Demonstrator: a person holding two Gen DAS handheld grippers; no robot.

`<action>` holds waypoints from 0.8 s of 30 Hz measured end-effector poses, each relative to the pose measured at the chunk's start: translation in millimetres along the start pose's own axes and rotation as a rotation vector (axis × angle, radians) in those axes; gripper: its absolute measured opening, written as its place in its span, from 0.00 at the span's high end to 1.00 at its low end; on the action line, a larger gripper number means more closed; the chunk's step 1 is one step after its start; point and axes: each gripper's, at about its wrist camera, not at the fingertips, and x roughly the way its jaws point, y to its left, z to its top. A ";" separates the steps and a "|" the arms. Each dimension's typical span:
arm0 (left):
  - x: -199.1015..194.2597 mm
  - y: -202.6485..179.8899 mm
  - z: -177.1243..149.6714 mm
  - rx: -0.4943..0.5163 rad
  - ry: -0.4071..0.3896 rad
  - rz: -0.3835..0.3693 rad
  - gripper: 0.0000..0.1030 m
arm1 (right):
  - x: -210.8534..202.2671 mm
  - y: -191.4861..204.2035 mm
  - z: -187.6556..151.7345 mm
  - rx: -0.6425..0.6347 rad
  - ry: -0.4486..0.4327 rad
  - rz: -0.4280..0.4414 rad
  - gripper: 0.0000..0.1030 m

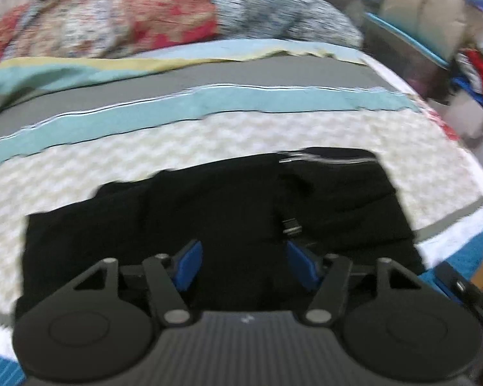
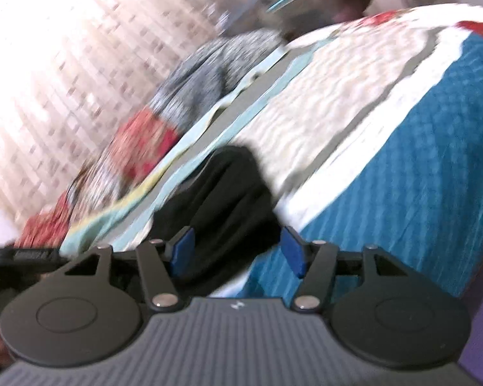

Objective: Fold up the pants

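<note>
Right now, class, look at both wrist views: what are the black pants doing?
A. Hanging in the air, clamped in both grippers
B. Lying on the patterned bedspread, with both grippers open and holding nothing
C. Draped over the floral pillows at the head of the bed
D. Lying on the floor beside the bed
B: the black pants lie on the bedspread, while the left gripper and right gripper each show blue pads spread apart with nothing clamped.

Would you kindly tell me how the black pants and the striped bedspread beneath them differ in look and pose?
The black pants are one plain dark colour, while the striped bedspread carries bands of cream, teal and grey. The pants lie as a compact folded bundle covering only a small patch; the bedspread stretches across the bed well past them on every side. The pants show a pale trim at one edge; the bedspread's cream band has a wavy pattern. Both are soft fabric lying flat.
</note>
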 end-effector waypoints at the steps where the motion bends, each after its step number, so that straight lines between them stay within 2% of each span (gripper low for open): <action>1: 4.6 -8.8 4.2 0.012 0.007 -0.019 0.43 | 8.4 -2.7 5.7 0.000 -0.004 -0.012 0.39; 5: 19.8 -40.2 21.2 0.044 0.028 -0.078 0.41 | 45.8 -5.4 15.8 -0.009 0.030 -0.023 0.38; 6: 23.7 -48.1 26.4 0.054 0.031 -0.087 0.39 | 54.6 -2.9 14.8 -0.012 0.044 -0.025 0.42; 7: 27.0 -54.6 30.7 0.061 0.033 -0.091 0.37 | 60.3 0.1 12.6 -0.021 0.066 -0.022 0.50; 8: 29.7 -61.0 35.1 0.070 0.035 -0.093 0.31 | 67.1 6.3 8.5 -0.046 0.104 -0.004 0.83; 9: 31.4 -65.6 37.9 0.080 0.032 -0.096 0.22 | 66.4 15.4 2.1 -0.085 0.114 -0.002 0.85; 12: 38.4 -81.4 45.2 0.113 0.019 -0.098 0.08 | 52.2 50.4 -13.2 -0.264 0.065 0.008 0.86; 18: 62.9 -107.6 49.4 0.203 0.060 -0.062 0.07 | 28.4 103.5 -46.9 -0.526 0.028 0.064 0.87; 19: 64.5 -111.9 48.6 0.241 0.058 -0.045 0.09 | 25.7 108.2 -51.3 -0.559 0.029 0.064 0.88; 20: 63.2 -114.4 47.4 0.268 0.036 -0.022 0.24 | 24.4 112.8 -55.9 -0.588 0.032 0.061 0.88; 21: 61.9 -114.8 47.1 0.283 0.023 0.003 0.51 | 22.7 114.9 -58.1 -0.595 0.037 0.071 0.88; 22: 60.4 -110.8 48.1 0.282 0.032 -0.009 0.60 | 23.5 119.0 -58.1 -0.595 0.042 0.081 0.88; 23: 58.6 -104.2 51.0 0.255 0.043 -0.039 0.75 | 20.9 121.9 -59.2 -0.602 0.044 0.091 0.88; 24: 54.5 -92.7 54.0 0.204 0.048 -0.070 0.81 | 19.2 124.5 -59.5 -0.607 0.044 0.094 0.88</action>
